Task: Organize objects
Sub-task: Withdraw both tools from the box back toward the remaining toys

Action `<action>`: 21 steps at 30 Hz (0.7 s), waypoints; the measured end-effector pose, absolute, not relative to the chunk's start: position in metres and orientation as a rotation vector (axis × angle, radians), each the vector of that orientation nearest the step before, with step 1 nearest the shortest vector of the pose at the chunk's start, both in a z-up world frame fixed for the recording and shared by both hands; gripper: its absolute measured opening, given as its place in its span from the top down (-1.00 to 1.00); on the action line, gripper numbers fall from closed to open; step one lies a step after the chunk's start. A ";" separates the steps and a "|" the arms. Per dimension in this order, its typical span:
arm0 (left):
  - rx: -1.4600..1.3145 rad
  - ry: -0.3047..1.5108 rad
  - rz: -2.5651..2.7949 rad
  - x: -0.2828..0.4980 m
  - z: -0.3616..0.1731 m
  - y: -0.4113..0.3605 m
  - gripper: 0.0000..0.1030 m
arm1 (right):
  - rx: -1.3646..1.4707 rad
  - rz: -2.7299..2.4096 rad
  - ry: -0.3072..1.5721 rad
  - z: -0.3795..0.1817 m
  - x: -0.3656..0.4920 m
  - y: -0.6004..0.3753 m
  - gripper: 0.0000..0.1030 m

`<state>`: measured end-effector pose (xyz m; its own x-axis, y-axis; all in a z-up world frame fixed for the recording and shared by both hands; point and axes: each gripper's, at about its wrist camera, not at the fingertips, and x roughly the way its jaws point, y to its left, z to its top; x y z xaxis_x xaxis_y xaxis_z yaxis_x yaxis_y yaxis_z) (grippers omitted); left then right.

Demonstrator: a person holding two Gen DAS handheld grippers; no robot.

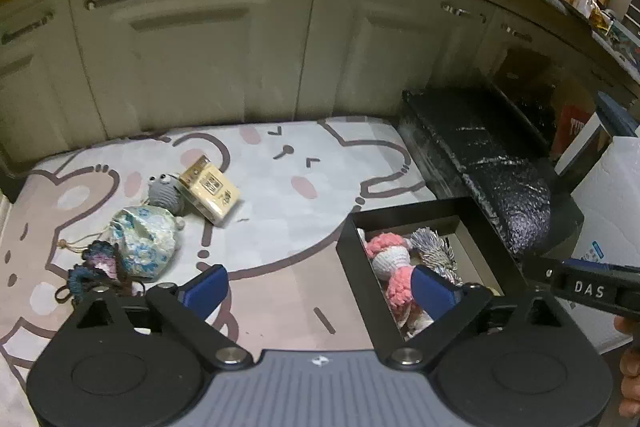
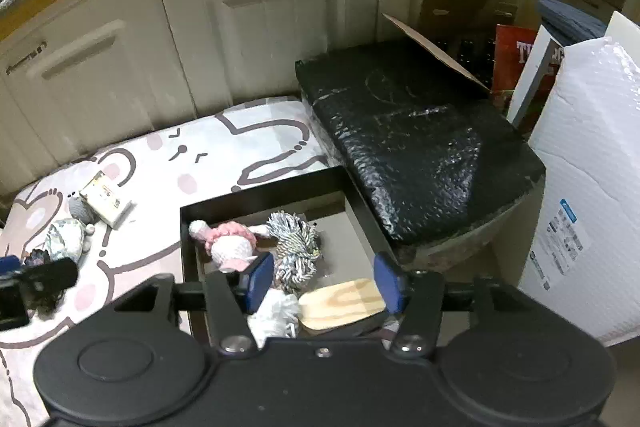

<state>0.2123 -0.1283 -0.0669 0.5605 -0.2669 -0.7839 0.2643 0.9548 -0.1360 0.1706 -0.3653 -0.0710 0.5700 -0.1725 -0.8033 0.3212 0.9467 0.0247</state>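
A black box (image 1: pixel 404 213) (image 2: pixel 260 197) sits on the cartoon mat (image 1: pixel 280 187) and holds a pink-and-white crochet toy (image 1: pixel 390 259) (image 2: pixel 230 243), a striped yarn tassel (image 2: pixel 294 247), a white tuft (image 2: pixel 276 313) and a wooden piece (image 2: pixel 342 303). On the mat to the left lie a tan card box (image 1: pixel 210 189) (image 2: pixel 105 205), a grey crochet creature (image 1: pixel 164 191), a floral pouch (image 1: pixel 146 241) (image 2: pixel 64 239) and a dark crochet piece (image 1: pixel 98 269). My left gripper (image 1: pixel 320 291) is open and empty above the mat beside the box. My right gripper (image 2: pixel 324 281) is open and empty over the box.
Cream cabinet doors (image 1: pixel 200 47) run behind the mat. A black wrapped bundle (image 2: pixel 420 143) (image 1: pixel 480 163) lies right of the box. A white bubble-wrap parcel (image 2: pixel 588 187) and a red book (image 2: pixel 514 67) stand at the far right.
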 end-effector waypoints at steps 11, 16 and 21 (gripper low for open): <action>0.044 0.909 -0.237 0.203 -0.068 -0.110 -1.00 | 0.168 -0.312 0.888 -0.067 0.161 -0.359 -0.98; 0.041 0.925 -0.193 0.203 -0.072 -0.094 -1.00 | 0.179 -0.303 0.871 -0.065 0.157 -0.354 -1.00; 0.026 0.914 -0.147 0.200 -0.070 -0.076 -1.00 | 0.182 -0.292 0.866 -0.065 0.158 -0.345 -1.00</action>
<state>0.2000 -0.0765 -0.0703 0.6009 -0.1162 -0.7908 0.1381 0.9896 -0.0405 0.1577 -0.3448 -0.0647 0.6116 -0.1783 -0.7708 0.3246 0.9450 0.0391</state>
